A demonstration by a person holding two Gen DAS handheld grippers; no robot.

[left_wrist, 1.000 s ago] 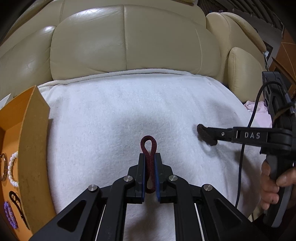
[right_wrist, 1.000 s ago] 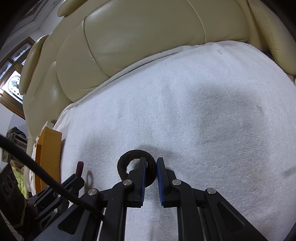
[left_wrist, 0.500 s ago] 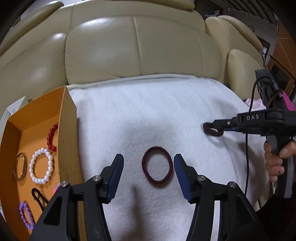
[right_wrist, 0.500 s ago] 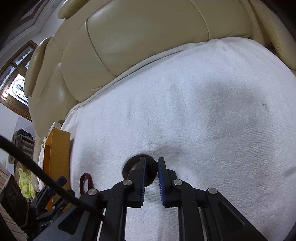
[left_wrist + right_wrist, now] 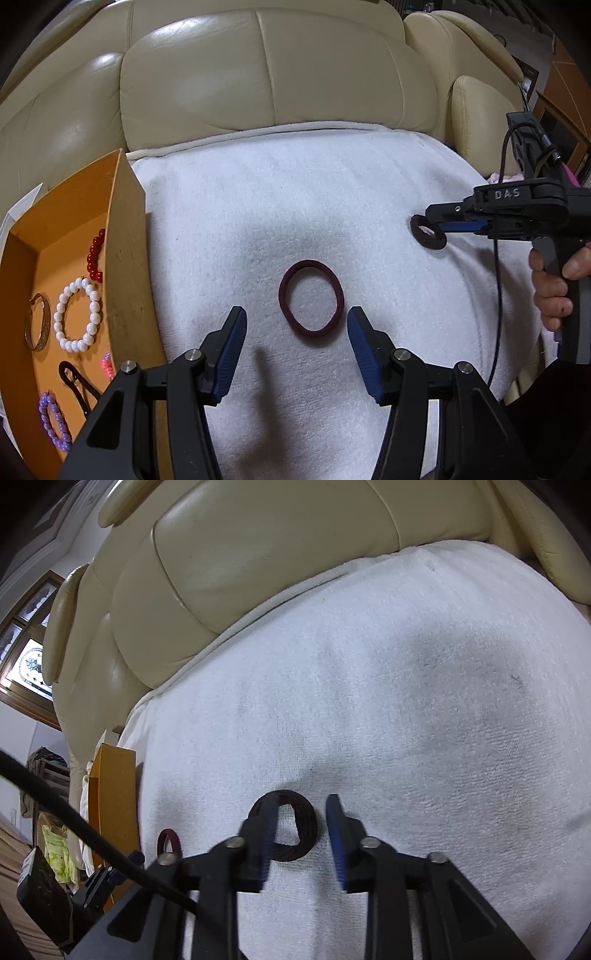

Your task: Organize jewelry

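Two bands left outside the tray

Your left gripper is open over the maroon band lying on the towel. Your right gripper is open around the black band. Five pieces already sit in the tray; both bands remain
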